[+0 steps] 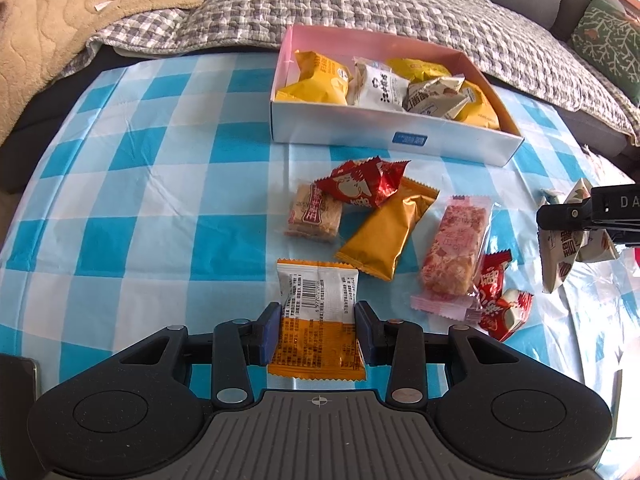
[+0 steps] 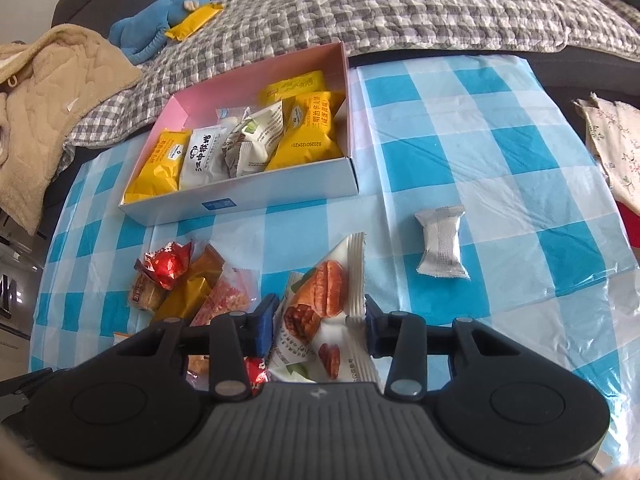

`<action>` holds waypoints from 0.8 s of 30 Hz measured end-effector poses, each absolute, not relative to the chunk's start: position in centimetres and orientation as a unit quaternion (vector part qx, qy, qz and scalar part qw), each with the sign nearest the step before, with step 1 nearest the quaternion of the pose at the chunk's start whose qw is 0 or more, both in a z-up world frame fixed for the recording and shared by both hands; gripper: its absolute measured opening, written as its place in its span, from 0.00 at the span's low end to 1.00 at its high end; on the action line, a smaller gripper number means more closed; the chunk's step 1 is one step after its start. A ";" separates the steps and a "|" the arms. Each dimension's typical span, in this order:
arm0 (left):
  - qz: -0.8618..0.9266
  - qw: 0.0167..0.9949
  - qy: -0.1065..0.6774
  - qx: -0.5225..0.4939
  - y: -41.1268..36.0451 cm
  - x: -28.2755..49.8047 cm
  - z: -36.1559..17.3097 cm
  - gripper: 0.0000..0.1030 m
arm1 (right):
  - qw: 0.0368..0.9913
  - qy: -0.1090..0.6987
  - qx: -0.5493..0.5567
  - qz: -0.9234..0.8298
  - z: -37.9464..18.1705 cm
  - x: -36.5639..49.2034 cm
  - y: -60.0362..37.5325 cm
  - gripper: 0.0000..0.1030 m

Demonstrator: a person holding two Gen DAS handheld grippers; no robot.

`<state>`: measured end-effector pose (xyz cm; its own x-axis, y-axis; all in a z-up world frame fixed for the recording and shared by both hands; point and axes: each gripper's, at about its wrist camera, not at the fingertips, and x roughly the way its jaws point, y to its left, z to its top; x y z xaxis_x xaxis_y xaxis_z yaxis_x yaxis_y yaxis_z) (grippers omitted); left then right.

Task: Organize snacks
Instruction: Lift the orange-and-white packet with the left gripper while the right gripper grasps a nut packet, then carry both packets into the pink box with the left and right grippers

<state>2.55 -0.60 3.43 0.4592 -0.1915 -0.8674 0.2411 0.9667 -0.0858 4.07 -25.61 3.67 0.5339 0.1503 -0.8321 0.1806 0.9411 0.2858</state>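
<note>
My left gripper is shut on a white and orange snack packet, barcode side up, just above the checked tablecloth. My right gripper is shut on a white packet printed with walnuts. In the left wrist view that packet hangs at the far right edge. A pink-lined white box stands at the back with several yellow and white packets inside. Between the box and the left gripper lie a red packet, a gold packet, a beige bar and a pink bar.
Small red candies lie to the right of the pink bar. A silver packet lies alone on the cloth right of the box. Behind the table are a grey checked blanket, a tan blanket, a blue plush toy and a yellow packet.
</note>
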 end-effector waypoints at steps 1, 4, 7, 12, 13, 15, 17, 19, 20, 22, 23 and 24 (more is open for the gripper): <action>-0.127 0.856 0.500 0.023 -0.6 2.6 3.7 0.36 | 0.861 0.479 0.173 -0.010 3.8 4.0 -25.7 0.38; -0.132 0.857 0.498 0.012 -0.4 2.5 4.2 0.36 | 0.864 0.471 0.179 -0.014 4.1 4.0 -26.1 0.38; -0.137 0.858 0.495 0.005 -0.3 2.5 4.6 0.36 | 0.864 0.467 0.185 -0.024 4.2 4.0 -26.5 0.38; -0.154 0.854 0.496 -0.013 0.0 2.4 5.2 0.36 | 0.867 0.460 0.191 -0.027 4.4 4.0 -26.6 0.38; -0.159 0.854 0.495 -0.020 0.0 2.4 5.4 0.36 | 0.867 0.458 0.192 -0.026 4.5 4.0 -26.6 0.38; -0.161 0.858 0.486 -0.023 0.1 2.3 5.9 0.36 | 0.869 0.454 0.195 -0.023 4.7 3.9 -26.7 0.38; -0.159 0.862 0.480 -0.024 0.2 2.4 6.1 0.36 | 0.870 0.453 0.195 -0.023 4.7 4.0 -26.6 0.38; -0.152 0.864 0.479 -0.020 0.3 2.6 5.9 0.36 | 0.869 0.454 0.195 -0.022 4.7 4.0 -26.5 0.38; -0.148 0.866 0.477 -0.014 0.2 2.6 5.8 0.36 | 0.869 0.453 0.196 -0.022 4.7 4.0 -26.5 0.38; -0.146 0.865 0.479 -0.010 0.1 2.7 5.6 0.36 | 0.869 0.450 0.205 -0.015 5.0 4.0 -26.5 0.38; -0.147 0.866 0.479 -0.013 0.1 2.8 5.6 0.36 | 0.870 0.447 0.210 -0.009 5.2 4.0 -26.4 0.38; -0.146 0.867 0.476 -0.013 0.1 2.8 5.7 0.36 | 0.871 0.443 0.213 -0.004 5.5 3.9 -26.3 0.38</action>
